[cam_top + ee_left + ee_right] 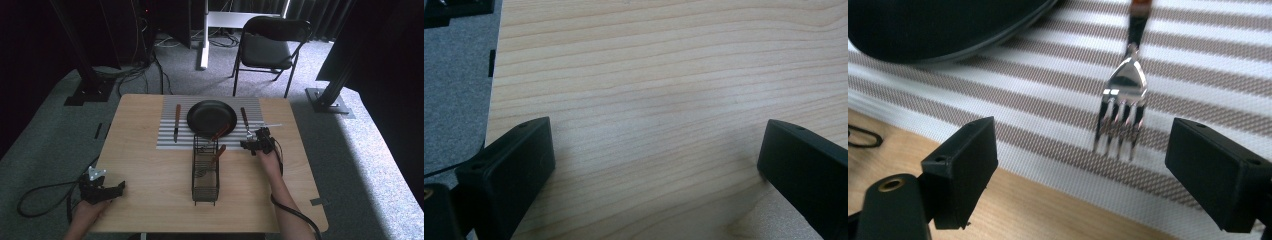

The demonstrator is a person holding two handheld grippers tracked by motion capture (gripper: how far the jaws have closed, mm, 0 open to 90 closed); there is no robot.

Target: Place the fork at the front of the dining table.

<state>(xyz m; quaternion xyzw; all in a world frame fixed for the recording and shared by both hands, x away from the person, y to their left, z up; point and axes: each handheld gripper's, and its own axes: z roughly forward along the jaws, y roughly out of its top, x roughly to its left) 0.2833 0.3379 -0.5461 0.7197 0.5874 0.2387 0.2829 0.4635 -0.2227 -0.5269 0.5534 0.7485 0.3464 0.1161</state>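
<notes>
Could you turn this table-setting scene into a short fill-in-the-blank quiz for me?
1. The fork lies on the striped ____.
2. The right gripper's fingers stand ____, with nothing between them.
3. The black plate sits between the fork and the ____.
4. The wire basket holds brown-handled ____.

Missing words: placemat; open; knife; utensils

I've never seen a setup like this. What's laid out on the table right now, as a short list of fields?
surface: wooden table with a striped placemat
centre: black plate on the placemat
left of plate: knife
right of plate: fork, lying flat on the placemat, tines toward the camera in the right gripper view
front of plate: wire basket holding wooden-handled utensils
right gripper: open, jaws either side of the fork's tines, not touching
left gripper: open over bare table
</notes>
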